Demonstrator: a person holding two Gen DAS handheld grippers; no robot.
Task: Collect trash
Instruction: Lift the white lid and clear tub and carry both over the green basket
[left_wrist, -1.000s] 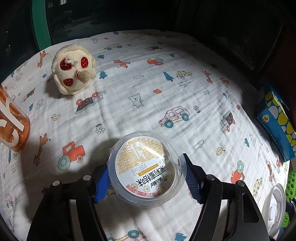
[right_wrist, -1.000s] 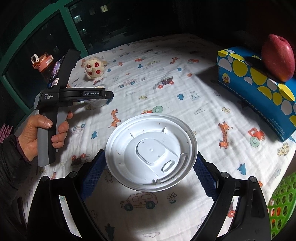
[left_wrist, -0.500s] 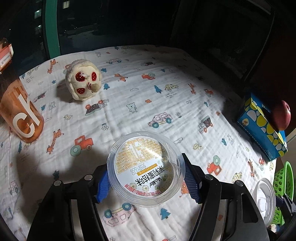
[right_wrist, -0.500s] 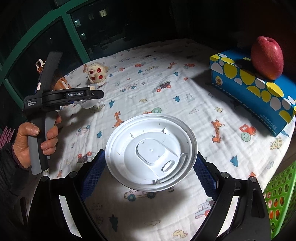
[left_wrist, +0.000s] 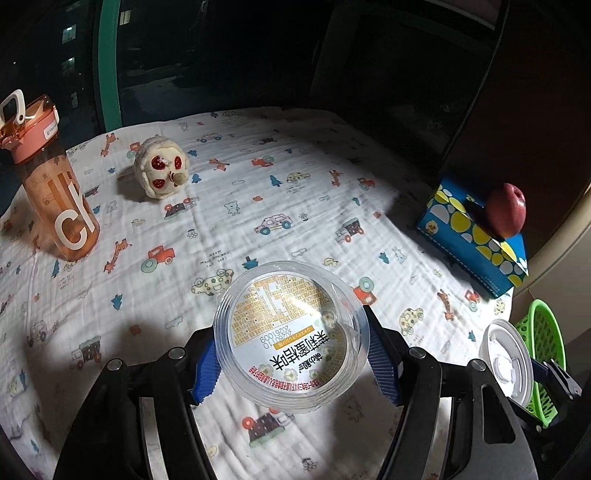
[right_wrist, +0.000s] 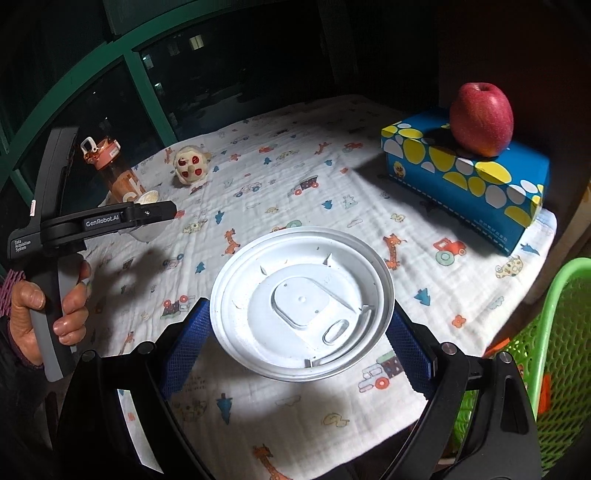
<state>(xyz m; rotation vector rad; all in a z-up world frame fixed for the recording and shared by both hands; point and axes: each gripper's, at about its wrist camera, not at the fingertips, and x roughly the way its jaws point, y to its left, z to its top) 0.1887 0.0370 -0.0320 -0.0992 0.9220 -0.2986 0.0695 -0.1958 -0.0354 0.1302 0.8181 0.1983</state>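
Note:
My left gripper (left_wrist: 291, 354) is shut on a clear plastic cup (left_wrist: 291, 336) with a yellow and white printed label, held above the table. My right gripper (right_wrist: 301, 332) is shut on a white plastic cup lid (right_wrist: 301, 304), held above the table's near right part. The lid also shows in the left wrist view (left_wrist: 506, 363), next to a green mesh basket (left_wrist: 543, 343). In the right wrist view the basket (right_wrist: 546, 332) stands at the right edge, beside the table. The left gripper with its cup (right_wrist: 147, 218) shows at the left in the right wrist view.
A table under a white cloth with cartoon prints (left_wrist: 258, 206). An orange water bottle (left_wrist: 55, 184) stands at the left, a plush toy (left_wrist: 160, 171) behind it. A blue tissue box (right_wrist: 465, 177) with a red apple (right_wrist: 482, 118) on top sits at the right.
Both grippers have pulled back and risen from the table with their loads. The right gripper has moved toward the green basket, which now shows more.

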